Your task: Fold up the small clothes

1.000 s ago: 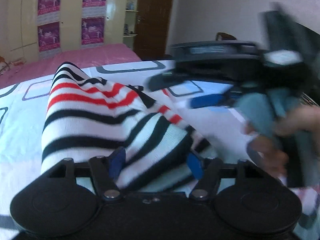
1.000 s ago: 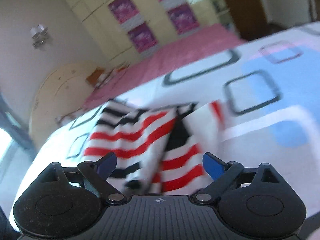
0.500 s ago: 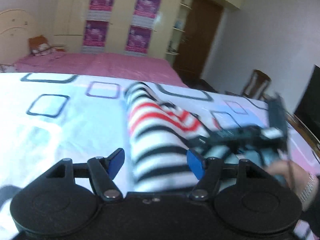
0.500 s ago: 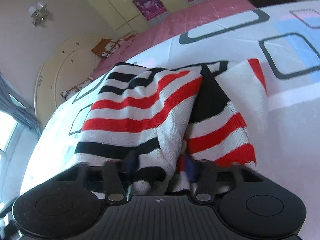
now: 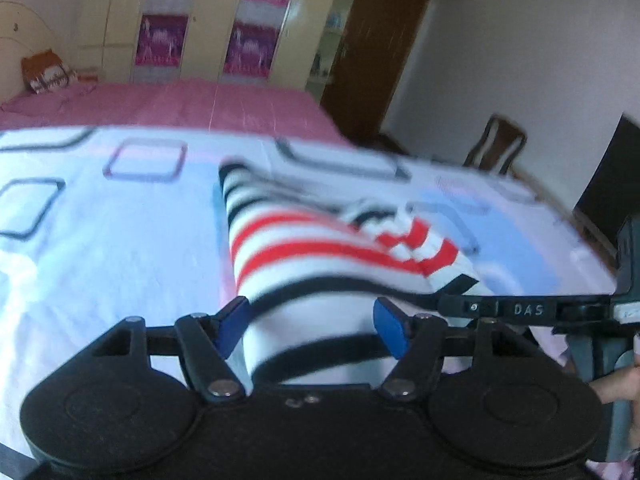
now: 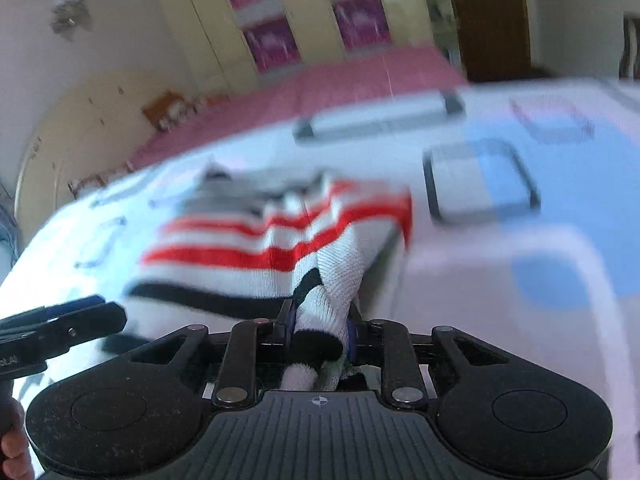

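**Striped knit pinched on one side, straddled on the other**

The right hand-held gripper (image 6: 319, 334) has its jaws drawn narrow and closing on a bunched fold of the white knitted garment with red and black stripes (image 6: 280, 256); the blue pads press into the cloth from both sides, and a black band of the knit sits right between them. The left hand-held gripper (image 5: 310, 326) stands about half open. The garment runs up between its blue fingers (image 5: 230, 326), close to the left one, with a gap at the right one, so I cannot say that it grips anything.

The garment lies on the bed's white cover printed with dark rounded squares and pale blue patches (image 5: 100, 248), partly lifted and rumpled at the near end.

The left wrist view shows the right tool from the side, a black bar lettered "DAS" (image 5: 520, 310) reaching in beside the cloth, with a person's fingers on its handle at the picture's edge. It also takes in a wooden chair (image 5: 498, 144) and a brown door. The right wrist view shows the pinched fold up close, the left tool's black tips low at the left, and a curved cream headboard (image 6: 72, 132). Both views are blurred.
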Tool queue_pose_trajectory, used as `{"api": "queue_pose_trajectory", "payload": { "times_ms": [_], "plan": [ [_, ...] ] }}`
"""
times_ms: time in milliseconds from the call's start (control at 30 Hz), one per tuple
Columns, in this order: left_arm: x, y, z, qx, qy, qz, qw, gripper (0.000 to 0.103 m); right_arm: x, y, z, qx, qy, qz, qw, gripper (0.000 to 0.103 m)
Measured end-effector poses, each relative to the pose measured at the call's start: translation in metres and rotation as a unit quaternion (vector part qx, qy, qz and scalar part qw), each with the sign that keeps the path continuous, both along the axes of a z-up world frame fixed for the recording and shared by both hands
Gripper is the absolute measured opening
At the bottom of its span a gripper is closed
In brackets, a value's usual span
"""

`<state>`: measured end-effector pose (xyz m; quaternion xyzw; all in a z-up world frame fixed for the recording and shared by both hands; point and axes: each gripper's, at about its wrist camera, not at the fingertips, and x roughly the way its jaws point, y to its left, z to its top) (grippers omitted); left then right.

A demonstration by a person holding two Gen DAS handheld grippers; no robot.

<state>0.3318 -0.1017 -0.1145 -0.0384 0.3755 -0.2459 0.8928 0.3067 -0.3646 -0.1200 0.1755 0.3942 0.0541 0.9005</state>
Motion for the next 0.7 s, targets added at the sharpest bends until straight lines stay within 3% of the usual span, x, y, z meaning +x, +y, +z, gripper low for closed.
{"api": "queue_pose_trajectory", "payload": {
  "times_ms": [100, 167, 200, 533, 633, 700],
  "plan": [
    [0.0, 0.0, -0.013, 0.013, 0.013, 0.004, 0.9998, 0.073, -0.005, -0.003, 0.003, -0.001, -0.004, -0.011, 1.0, 0.026],
    [0.002, 0.008, -0.014, -0.003, 0.028, 0.01, 0.9995, 0.074, -0.009, -0.009, 0.008, 0.012, 0.002, -0.014, 1.0, 0.038],
    [0.003, 0.011, -0.013, -0.003, 0.029, 0.01, 0.9995, 0.074, -0.016, -0.013, 0.011, 0.024, 0.002, -0.015, 1.0, 0.039],
    [0.001, 0.01, -0.017, 0.015, 0.016, 0.0, 0.9998, 0.074, -0.063, -0.013, 0.011, 0.048, 0.026, -0.023, 0.998, 0.039],
    [0.004, 0.011, -0.018, 0.019, 0.016, -0.006, 0.9997, 0.072, -0.065, -0.012, 0.002, 0.088, 0.043, -0.027, 0.995, 0.02],
    [0.004, 0.013, -0.019, 0.027, 0.011, -0.013, 0.9995, 0.072, -0.066, -0.012, 0.001, 0.089, 0.037, -0.031, 0.995, 0.019]
  ]
}}
